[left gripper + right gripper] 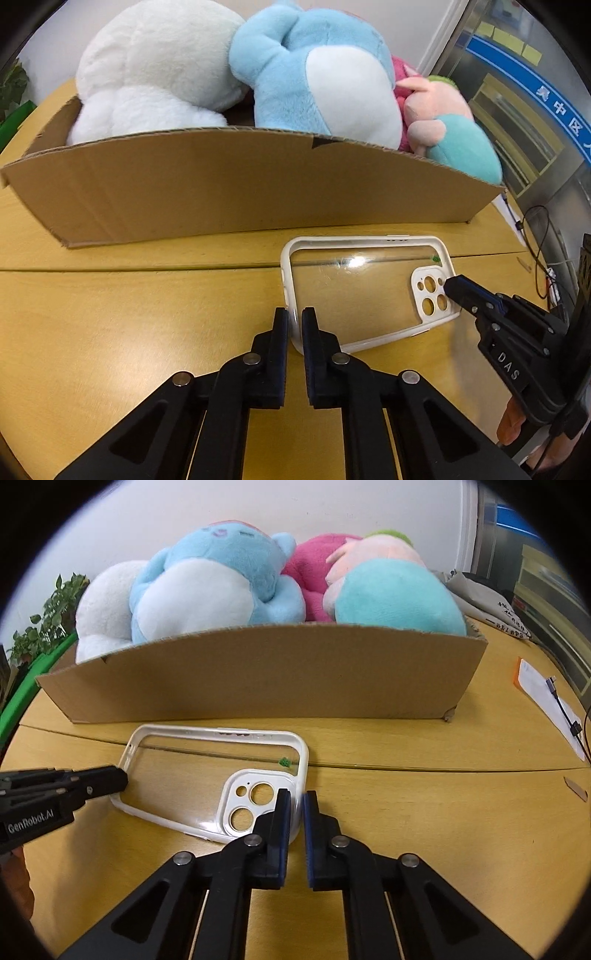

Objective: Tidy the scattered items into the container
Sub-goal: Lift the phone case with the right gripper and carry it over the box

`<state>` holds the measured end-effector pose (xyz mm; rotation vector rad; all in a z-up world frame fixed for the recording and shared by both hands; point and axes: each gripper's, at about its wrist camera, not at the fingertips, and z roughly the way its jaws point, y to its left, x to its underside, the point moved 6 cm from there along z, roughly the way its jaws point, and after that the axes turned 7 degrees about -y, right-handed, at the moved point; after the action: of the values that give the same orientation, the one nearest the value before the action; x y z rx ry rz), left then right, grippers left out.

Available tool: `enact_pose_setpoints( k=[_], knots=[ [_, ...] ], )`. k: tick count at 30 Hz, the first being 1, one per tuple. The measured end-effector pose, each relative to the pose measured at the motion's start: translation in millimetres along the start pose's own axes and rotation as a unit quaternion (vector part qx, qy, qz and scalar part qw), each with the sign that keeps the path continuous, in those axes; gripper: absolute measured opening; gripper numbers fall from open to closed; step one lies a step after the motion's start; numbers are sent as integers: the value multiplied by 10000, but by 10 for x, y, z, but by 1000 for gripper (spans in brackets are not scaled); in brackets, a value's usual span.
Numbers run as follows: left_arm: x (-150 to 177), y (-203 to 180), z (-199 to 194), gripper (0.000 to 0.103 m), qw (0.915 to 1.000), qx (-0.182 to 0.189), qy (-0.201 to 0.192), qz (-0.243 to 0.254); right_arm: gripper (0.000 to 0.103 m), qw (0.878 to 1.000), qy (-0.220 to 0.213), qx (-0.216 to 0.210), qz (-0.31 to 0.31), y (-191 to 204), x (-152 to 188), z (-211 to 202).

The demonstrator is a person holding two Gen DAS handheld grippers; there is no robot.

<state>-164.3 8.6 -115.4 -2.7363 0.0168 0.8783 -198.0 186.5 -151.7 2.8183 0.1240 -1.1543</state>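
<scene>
Lying flat on the bench (129,332), the phone case (354,291) sits just ahead of both sets of jaws, in front of the box (240,184). The left gripper (294,321) has its jaws pinched together on the case's white rim at the plain end. The right gripper (296,805) has its jaws pinched on the rim at the camera-cutout end, the cutouts just left of its tips. Each gripper shows in the other's view at the far end of the case. Beyond the jaws, the box holds 4 plush toys: white (155,66), blue (314,66), pink (314,576) and teal (391,594).
</scene>
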Motion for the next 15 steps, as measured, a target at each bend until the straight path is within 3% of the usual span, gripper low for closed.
enact_pose_setpoints(
  k=[4, 8, 15],
  knots=[
    [-131, -7, -352, 7, 9994, 42, -347, 50, 6, 9993, -358, -80, 23, 75, -161, -285],
    [-512, -11, -801, 7, 9957, 91, -920, 49, 6, 9953, -952, -154, -27, 187, -545, -677],
    [-1574, -28, -1221, 7, 9847, 1, -1684, 444, 6, 9826, -1832, -106, -287, 319, -1547, -957]
  ],
)
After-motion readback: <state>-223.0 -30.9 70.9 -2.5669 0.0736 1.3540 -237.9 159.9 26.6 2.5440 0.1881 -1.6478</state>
